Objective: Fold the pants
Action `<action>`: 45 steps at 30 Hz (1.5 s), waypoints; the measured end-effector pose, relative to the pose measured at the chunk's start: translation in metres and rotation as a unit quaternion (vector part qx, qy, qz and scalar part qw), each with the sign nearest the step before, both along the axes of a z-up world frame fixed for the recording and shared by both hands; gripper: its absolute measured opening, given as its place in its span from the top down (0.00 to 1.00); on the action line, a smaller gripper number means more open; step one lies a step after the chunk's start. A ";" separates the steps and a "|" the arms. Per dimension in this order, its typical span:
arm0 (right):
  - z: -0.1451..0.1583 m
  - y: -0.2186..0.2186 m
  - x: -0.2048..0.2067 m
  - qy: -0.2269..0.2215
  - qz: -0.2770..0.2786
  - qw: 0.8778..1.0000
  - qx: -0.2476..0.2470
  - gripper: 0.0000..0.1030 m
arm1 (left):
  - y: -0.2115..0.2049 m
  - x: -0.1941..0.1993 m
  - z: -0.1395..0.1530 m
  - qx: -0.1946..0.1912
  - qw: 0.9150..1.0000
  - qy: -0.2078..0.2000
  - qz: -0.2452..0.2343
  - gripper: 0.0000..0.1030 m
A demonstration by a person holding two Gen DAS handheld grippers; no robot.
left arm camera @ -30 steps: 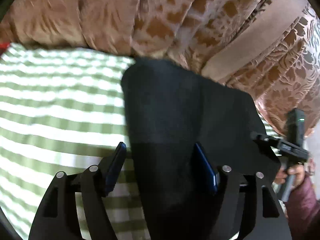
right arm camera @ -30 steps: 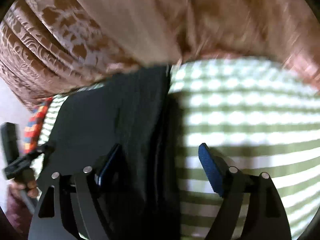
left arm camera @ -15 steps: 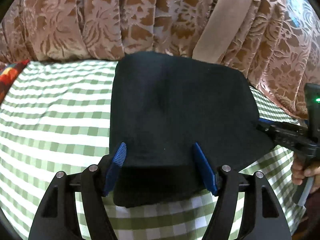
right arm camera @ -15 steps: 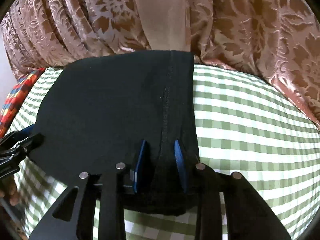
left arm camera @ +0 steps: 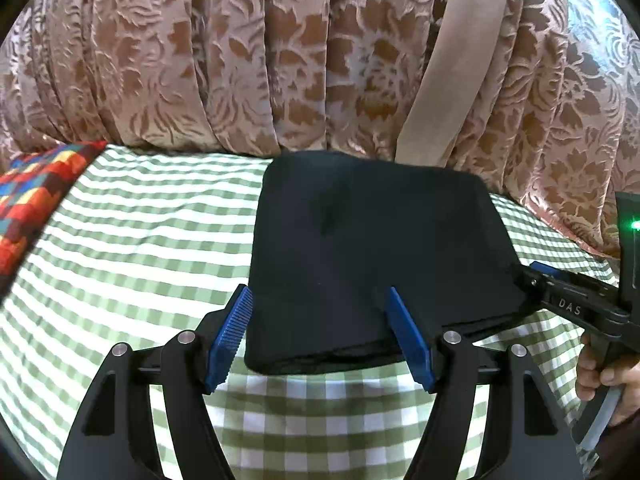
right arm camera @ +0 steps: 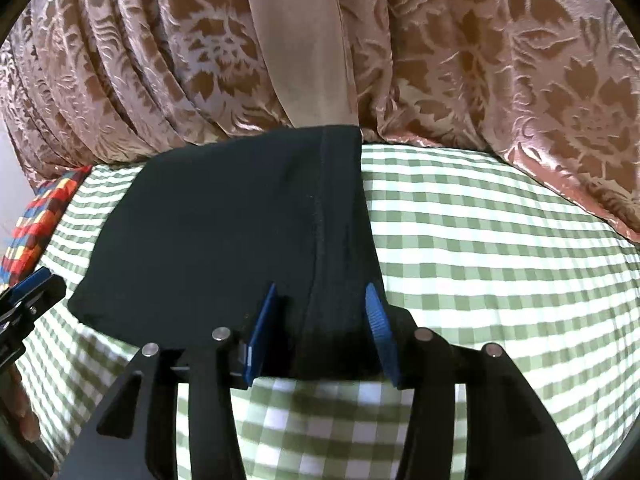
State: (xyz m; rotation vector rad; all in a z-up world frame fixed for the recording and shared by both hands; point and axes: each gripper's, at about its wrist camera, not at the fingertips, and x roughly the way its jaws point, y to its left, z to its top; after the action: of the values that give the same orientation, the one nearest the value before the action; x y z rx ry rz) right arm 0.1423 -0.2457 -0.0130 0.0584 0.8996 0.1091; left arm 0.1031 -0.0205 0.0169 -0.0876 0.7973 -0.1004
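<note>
Both tongs stand wide apart and hold nothing. Nearest in the left wrist view, the left gripper (left arm camera: 320,332) has its two blue pads (left arm camera: 230,338) spread at the near left corner of the pants (left arm camera: 372,248): one pad stands just outside the left edge of the cloth, the other over the dark cloth near its front edge, so the folded corner lies between them. I cannot tell if the pads touch the cloth. In the right wrist view, the right gripper (right arm camera: 320,330) is at the near right corner of the pants (right arm camera: 240,232), and its blue fingers (right arm camera: 378,328) stand on both sides of the long seam that runs along the right edge; the right finger is just at the border of the cloth. The pants are black, folded into a flat packet with several layers visible at the near edge, and they lie on a green and white checked sheet (left arm camera: 132,240). At the far left of the sheet lies a colourful patchwork cloth (left arm camera: 36,192). Behind everything, touching the far edge of the pants, hangs a brown flowered curtain (left arm camera: 240,60) with a plain beige band (left arm camera: 452,56).
</note>
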 end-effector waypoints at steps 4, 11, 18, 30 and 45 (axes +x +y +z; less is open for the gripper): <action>-0.006 0.002 -0.008 0.014 0.002 1.000 -0.013 0.56 | -0.001 -0.012 0.010 0.002 1.000 -0.012 0.001 0.29; -0.002 -0.003 -0.014 0.016 -0.022 1.000 -0.005 0.46 | -0.003 -0.026 0.013 0.000 1.000 -0.014 0.001 0.29; 0.022 0.020 -0.062 -0.022 -0.037 0.998 -0.037 0.10 | -0.004 -0.055 0.020 0.005 1.000 -0.024 0.010 0.18; 0.039 0.048 -0.118 -0.075 -0.072 0.992 -0.066 0.02 | 0.000 -0.104 0.012 0.009 0.999 -0.016 0.029 0.04; 0.036 0.043 -0.136 -0.092 -0.073 0.991 -0.065 0.02 | -0.007 -0.114 0.020 0.036 0.997 -0.045 0.048 0.04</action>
State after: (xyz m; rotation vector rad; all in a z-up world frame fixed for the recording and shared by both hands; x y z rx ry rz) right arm 0.0061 -0.2028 0.0233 -0.0072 0.7139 -0.0800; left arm -0.0110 -0.0279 0.0374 -0.0519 0.7048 0.0148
